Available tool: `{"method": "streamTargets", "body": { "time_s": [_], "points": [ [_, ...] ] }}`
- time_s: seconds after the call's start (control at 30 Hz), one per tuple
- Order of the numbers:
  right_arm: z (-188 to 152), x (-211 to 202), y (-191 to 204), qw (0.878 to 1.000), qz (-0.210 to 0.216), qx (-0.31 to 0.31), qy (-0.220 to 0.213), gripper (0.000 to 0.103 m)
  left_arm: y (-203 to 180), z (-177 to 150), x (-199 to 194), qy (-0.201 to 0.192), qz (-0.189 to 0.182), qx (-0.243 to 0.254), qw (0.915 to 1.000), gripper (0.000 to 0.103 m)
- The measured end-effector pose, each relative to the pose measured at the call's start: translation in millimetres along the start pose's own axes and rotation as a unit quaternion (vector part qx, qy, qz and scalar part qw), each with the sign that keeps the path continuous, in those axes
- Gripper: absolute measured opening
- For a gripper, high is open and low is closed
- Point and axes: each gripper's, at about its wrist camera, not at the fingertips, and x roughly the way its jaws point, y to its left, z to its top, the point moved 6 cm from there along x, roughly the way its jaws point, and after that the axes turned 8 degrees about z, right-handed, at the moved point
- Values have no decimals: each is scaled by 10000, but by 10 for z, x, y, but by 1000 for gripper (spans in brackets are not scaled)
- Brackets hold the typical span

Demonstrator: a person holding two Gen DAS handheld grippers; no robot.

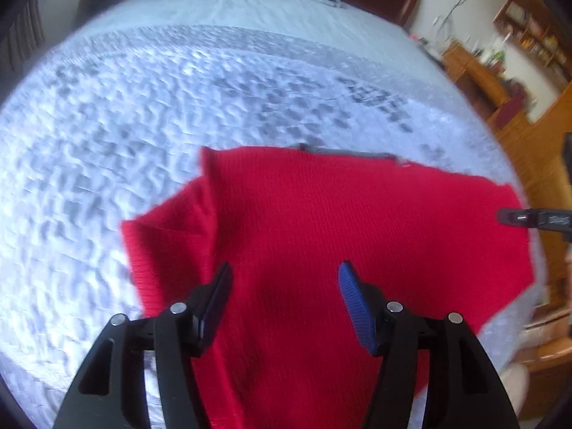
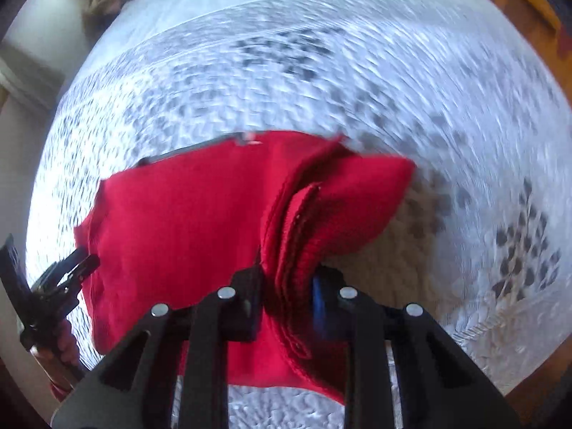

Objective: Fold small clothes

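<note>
Red knit garment (image 1: pixel 321 232) spread on bed (image 1: pixel 143 125), centre to lower frame in both views, over white bedspread with grey leaf pattern. Left gripper (image 1: pixel 286 286) at bottom centre of left wrist view, fingers (image 1: pixel 354 304) spread wide, nothing between them, red knit showing below the gap; contact with the cloth not clear. Left edge of garment in that view folded over into a flap, dark strip along the far top edge, possibly a collar or label, too blurred to say. Right gripper (image 2: pixel 286 286) at bottom centre of right wrist view, fingers (image 2: pixel 318 300) clamped on a bunched fold of the red knit, ribbed edges stacked in several layers and pulled up between the blue pads. Rest of garment lying flat toward left of that frame. Left gripper also visible at lower left edge of right wrist view, beside the garment's edge. Right gripper tip at right edge of left wrist view, at garment's far right corner. Wooden shelving (image 1: pixel 529 46) upper right of left view. Both frames motion-blurred.
</note>
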Motion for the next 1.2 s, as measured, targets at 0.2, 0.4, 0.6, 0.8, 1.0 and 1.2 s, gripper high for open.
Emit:
{"method": "streamTargets", "body": {
  "time_s": [0.2,0.4,0.6,0.8,1.0,1.2],
  "points": [
    [24,117,862,9957,-153,-903,97,21,72,38,-72,-93,36,25,9999,62],
    [-185,476,1655,9831,9,-1784,417,24,248,23,35,128,385,9,9992,62],
    [-384,516,1726,9805,404,-1823,614,40,273,-23,213,377,314,-32,9988,62],
    [-635,96,1479,9775,542,-2013,309,58,318,-31,184,375,154,-217,9989,62],
    [-1382,255,1612,9519,470,-2961,627,58,285,-15,88,276,207,-233,9991,63],
    [-1773,486,1785,9244,254,-3755,621,67,256,-20,12,360,213,-311,9986,82]
  ]
}}
